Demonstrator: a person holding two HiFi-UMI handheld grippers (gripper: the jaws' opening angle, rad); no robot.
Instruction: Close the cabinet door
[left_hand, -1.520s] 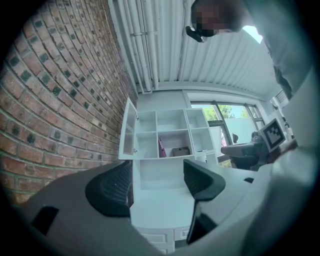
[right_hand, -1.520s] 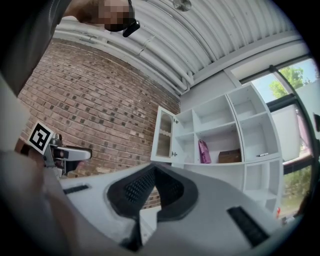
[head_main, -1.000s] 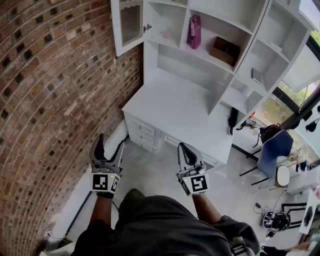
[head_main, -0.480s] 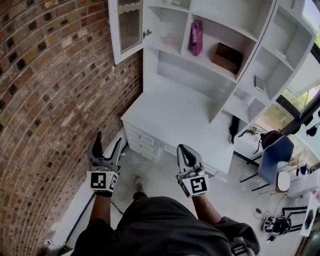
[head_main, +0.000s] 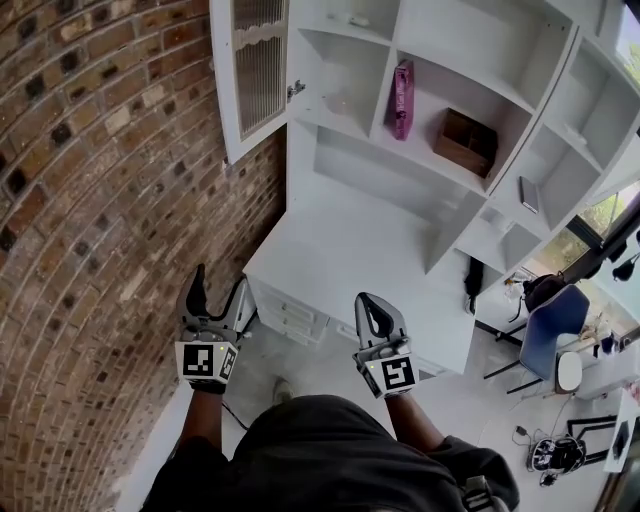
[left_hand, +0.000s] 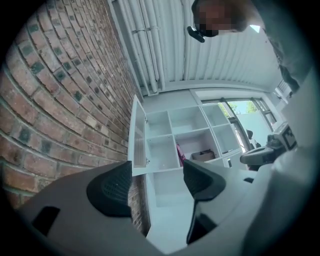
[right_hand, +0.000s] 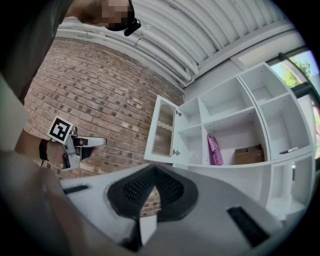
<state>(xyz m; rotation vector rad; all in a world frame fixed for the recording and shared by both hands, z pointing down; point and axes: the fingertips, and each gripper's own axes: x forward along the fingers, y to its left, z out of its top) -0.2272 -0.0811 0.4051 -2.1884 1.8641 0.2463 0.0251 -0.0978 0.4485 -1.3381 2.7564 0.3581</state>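
Observation:
The white cabinet door (head_main: 250, 70), with a ribbed glass pane, stands swung open to the left against the brick wall, its small knob at its right edge. It also shows in the left gripper view as the door (left_hand: 137, 135) and in the right gripper view as the door (right_hand: 164, 131). My left gripper (head_main: 220, 285) is held low, far below the door, open with nothing between its jaws (left_hand: 155, 175). My right gripper (head_main: 368, 305) is beside it, shut and empty (right_hand: 152, 187). Neither one touches the cabinet.
A brick wall (head_main: 100, 200) runs along the left. Below the open shelves is a white desk (head_main: 350, 250) with drawers. A pink box (head_main: 402, 98) and a brown box (head_main: 468, 140) sit on one shelf. A blue chair (head_main: 545, 330) stands at the right.
The cabinet and its door have grown larger and slid lower in the head view as the person came closer. Both grippers keep the same pose and jaw states.

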